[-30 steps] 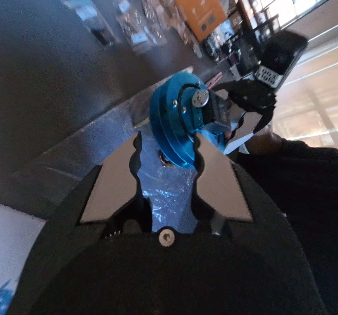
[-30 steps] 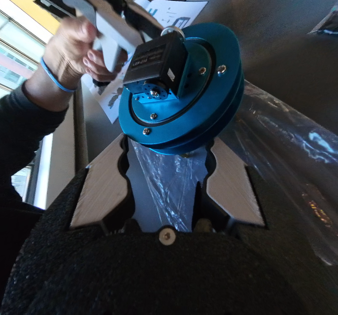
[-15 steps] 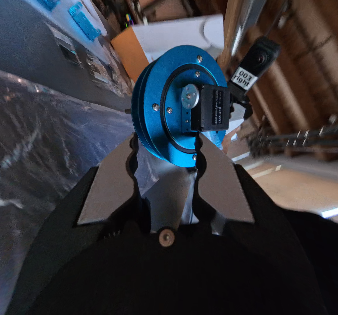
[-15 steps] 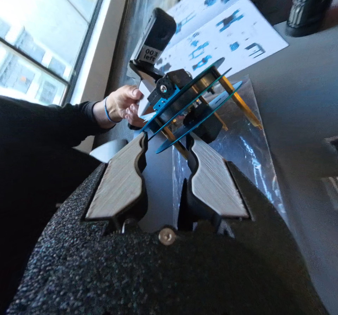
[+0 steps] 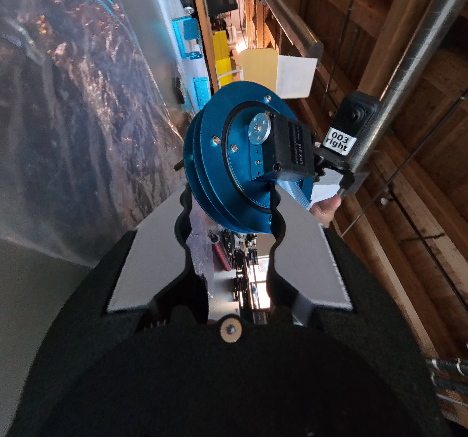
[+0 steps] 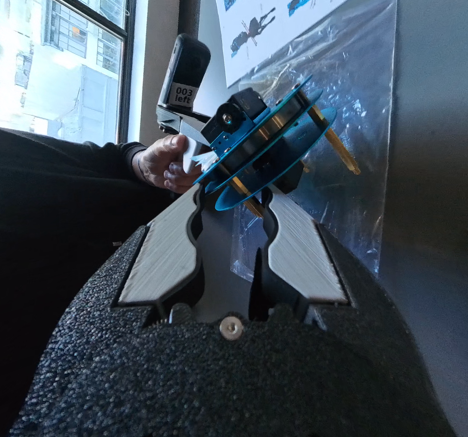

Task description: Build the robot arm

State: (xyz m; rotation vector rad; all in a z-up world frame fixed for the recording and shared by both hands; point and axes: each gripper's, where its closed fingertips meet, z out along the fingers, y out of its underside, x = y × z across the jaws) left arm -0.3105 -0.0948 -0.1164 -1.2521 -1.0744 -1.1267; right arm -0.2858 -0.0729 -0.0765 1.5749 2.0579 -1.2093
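A blue round disc assembly made of stacked blue plates, with a black servo on its face, is held in the air. My left gripper is shut on the edge of the stacked plates. In the right wrist view the assembly shows edge-on, with brass standoffs sticking out toward the table. My right gripper is shut on its lower plates. Each gripper's camera shows beyond the assembly in the other's view: the right one and the left one. A hand holds the left gripper's handle.
A clear plastic bag lies on the grey table under the assembly, next to a printed instruction sheet. Blue brackets lie farther along the table. A window, a wooden wall and a metal pipe are around.
Both grippers have kept hold of the assembly and swung it round. It now shows edge-on in the right wrist view. The left wrist view has turned toward the wooden wall.
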